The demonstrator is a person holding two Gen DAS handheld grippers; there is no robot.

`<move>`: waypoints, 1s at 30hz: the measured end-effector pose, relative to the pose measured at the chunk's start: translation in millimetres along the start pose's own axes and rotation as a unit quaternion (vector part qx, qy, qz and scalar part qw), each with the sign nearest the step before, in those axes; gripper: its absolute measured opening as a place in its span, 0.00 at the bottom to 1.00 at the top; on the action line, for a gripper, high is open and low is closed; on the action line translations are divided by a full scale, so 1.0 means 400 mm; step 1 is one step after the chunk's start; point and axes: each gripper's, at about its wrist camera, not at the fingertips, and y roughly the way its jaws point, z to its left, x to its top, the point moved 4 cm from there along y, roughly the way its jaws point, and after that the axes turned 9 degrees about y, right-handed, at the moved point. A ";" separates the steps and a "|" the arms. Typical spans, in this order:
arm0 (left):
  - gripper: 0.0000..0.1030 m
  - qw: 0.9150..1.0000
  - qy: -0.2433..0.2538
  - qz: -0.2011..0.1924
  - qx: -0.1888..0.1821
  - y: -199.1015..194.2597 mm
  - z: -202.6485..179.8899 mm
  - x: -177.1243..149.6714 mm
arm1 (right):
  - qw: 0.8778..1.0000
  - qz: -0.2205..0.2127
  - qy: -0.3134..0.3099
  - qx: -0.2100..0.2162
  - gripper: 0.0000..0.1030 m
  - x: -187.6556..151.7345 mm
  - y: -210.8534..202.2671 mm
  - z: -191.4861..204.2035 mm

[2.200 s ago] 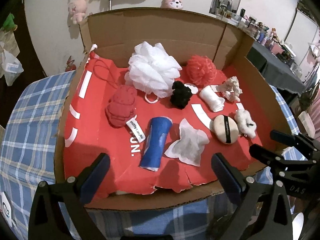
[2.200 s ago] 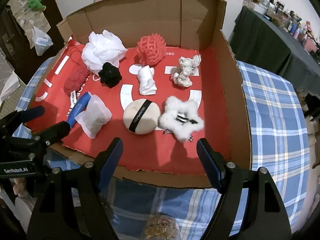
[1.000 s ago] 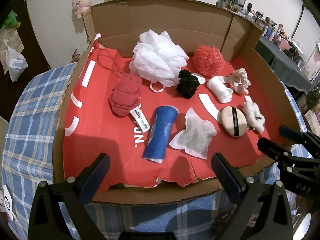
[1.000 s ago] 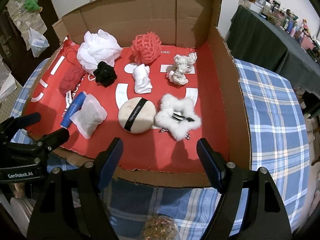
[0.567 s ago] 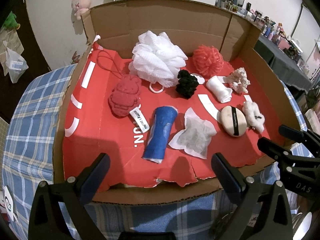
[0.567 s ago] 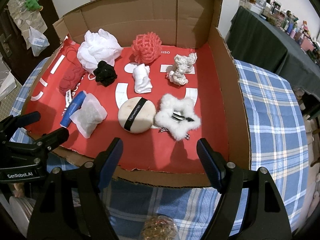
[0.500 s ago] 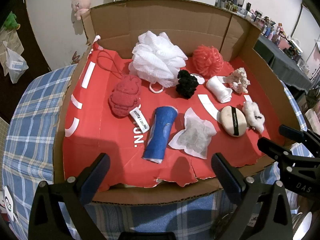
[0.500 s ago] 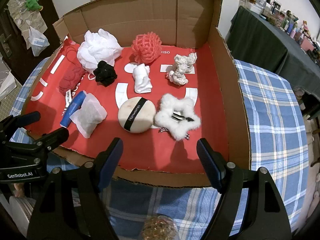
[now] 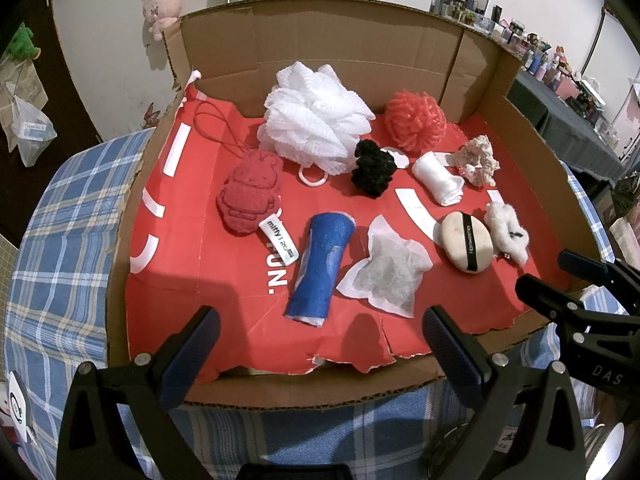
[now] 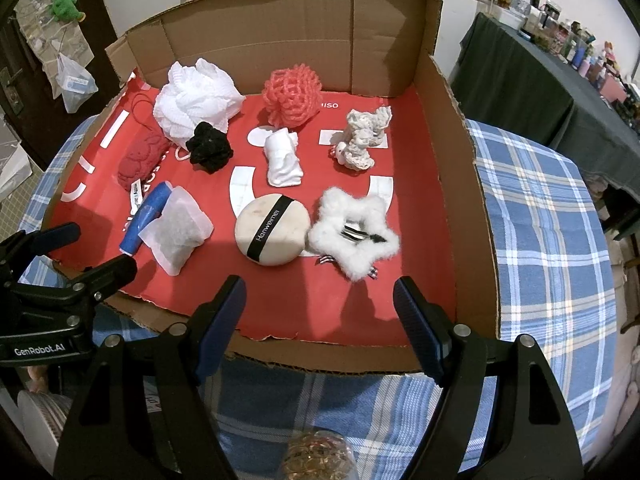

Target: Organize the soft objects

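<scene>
A cardboard box (image 9: 320,40) lined with red paper holds several soft things. At the back lie a white mesh pouf (image 9: 316,124), a coral pouf (image 9: 416,122) and a black scrunchie (image 9: 372,172). Nearer are a red sponge (image 9: 248,196), a blue roll (image 9: 322,268), a white sachet (image 9: 388,276), a beige puff (image 10: 272,232) and a white fluffy star (image 10: 354,234). My left gripper (image 9: 320,344) hangs open over the box's front edge, holding nothing. Over the same edge, further right, my right gripper (image 10: 320,312) is open and empty too.
A blue plaid cloth (image 10: 540,220) covers the table around the box. A white rolled cloth (image 10: 284,156) and a cream crochet piece (image 10: 362,136) lie mid-box. A dark-covered table (image 10: 520,80) with small items stands at the back right. Plush toys hang on the wall.
Since the oldest frames both views have tipped slightly, so the box sits a little lower in them. Over the last second nothing has moved.
</scene>
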 end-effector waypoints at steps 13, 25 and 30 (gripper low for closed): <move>1.00 1.000 0.000 -0.001 0.002 -0.002 0.000 -0.001 | 1.000 -0.002 0.000 -0.001 0.73 -0.002 -0.002 -0.001; 1.00 1.000 -0.003 -0.001 0.000 0.000 0.002 -0.001 | 1.000 -0.004 -0.001 -0.004 0.73 -0.002 -0.003 -0.002; 1.00 1.000 -0.003 -0.002 0.000 -0.001 0.002 -0.003 | 1.000 -0.005 -0.002 -0.005 0.73 -0.002 -0.003 -0.003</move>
